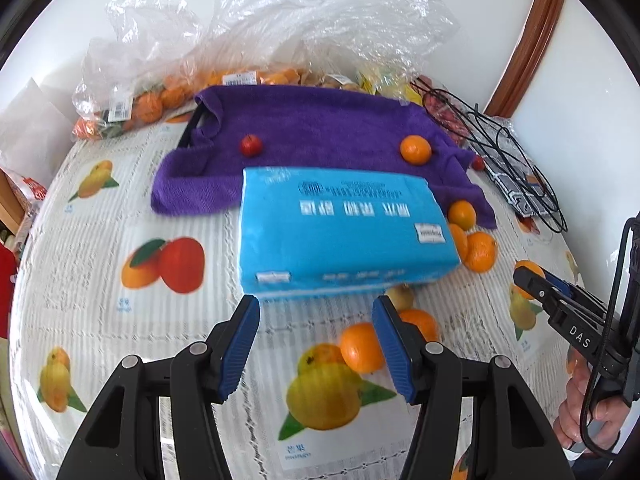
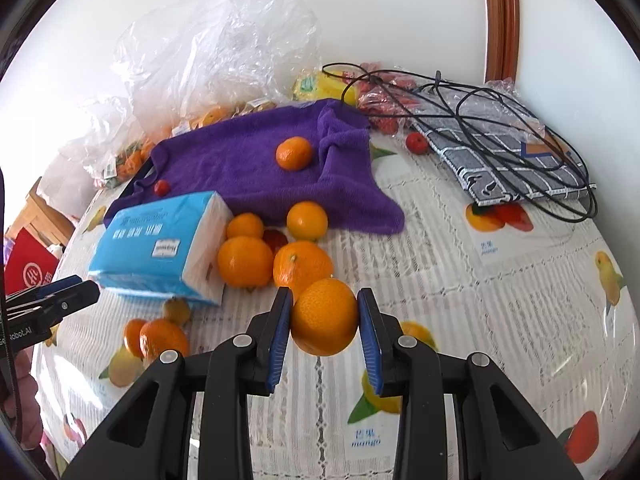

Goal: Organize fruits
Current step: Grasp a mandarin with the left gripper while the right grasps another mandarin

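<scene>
- Right gripper [image 2: 324, 320]: clamped on an orange [image 2: 324, 322], lower centre.
- Left gripper [image 1: 316, 344]: half-spread, empty.
- Remaining: loose oranges [image 2: 245, 261] beside tissue pack [image 2: 160, 248]; sorting seems early.

You are in a home: a tabletop [image 2: 460, 280] under a fruit-print cloth, shop-bagged fruit [image 1: 152, 100] against a white wall, a tissue pack [image 1: 340, 232], a purple towel [image 1: 312, 124].
</scene>
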`<state>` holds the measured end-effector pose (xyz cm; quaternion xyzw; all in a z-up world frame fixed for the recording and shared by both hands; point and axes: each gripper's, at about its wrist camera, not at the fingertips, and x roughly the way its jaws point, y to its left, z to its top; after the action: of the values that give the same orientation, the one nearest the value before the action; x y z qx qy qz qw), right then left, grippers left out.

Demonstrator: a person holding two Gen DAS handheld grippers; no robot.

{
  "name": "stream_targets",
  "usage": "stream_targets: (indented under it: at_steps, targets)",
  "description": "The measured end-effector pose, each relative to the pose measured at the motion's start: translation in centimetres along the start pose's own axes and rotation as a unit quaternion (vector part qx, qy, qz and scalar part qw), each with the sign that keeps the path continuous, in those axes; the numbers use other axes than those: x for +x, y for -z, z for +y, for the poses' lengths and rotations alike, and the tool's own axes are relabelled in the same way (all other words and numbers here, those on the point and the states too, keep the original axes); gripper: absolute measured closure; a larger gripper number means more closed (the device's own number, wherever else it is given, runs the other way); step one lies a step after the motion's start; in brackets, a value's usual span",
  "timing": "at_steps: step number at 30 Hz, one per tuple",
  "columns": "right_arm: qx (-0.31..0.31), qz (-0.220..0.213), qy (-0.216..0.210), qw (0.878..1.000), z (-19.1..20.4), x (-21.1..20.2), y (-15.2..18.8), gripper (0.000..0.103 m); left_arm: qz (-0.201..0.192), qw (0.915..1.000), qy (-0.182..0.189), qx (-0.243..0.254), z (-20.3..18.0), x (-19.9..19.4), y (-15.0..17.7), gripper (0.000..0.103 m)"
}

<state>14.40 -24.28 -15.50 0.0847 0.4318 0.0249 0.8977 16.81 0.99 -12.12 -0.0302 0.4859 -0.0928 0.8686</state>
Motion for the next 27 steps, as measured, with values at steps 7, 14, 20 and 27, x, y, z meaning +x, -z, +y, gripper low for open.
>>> stream_targets:
  at_steps: [7,14,20,27]
  targets:
    - [-0.013,0.012,-0.003,1.000,0.6,0.2,1.9,0.070,0.028,0.9996,0.004,0.005,-1.1,2.2,1.6,0.046]
    - [-0.010,0.020,-0.002,1.000,1.0,0.2,2.4,0.070,0.034,0.9991,0.018,0.018,-1.5,3.1,2.1,0.044]
    - [-0.014,0.026,-0.013,0.999,1.8,1.0,2.8,0.070,0.039,0.9983,0.035,0.025,-1.5,3.5,2.4,0.044]
    - [-0.020,0.035,-0.018,0.999,2.1,1.8,3.4,0.070,0.035,0.9978,0.033,0.045,-2.8,4.1,3.1,0.056]
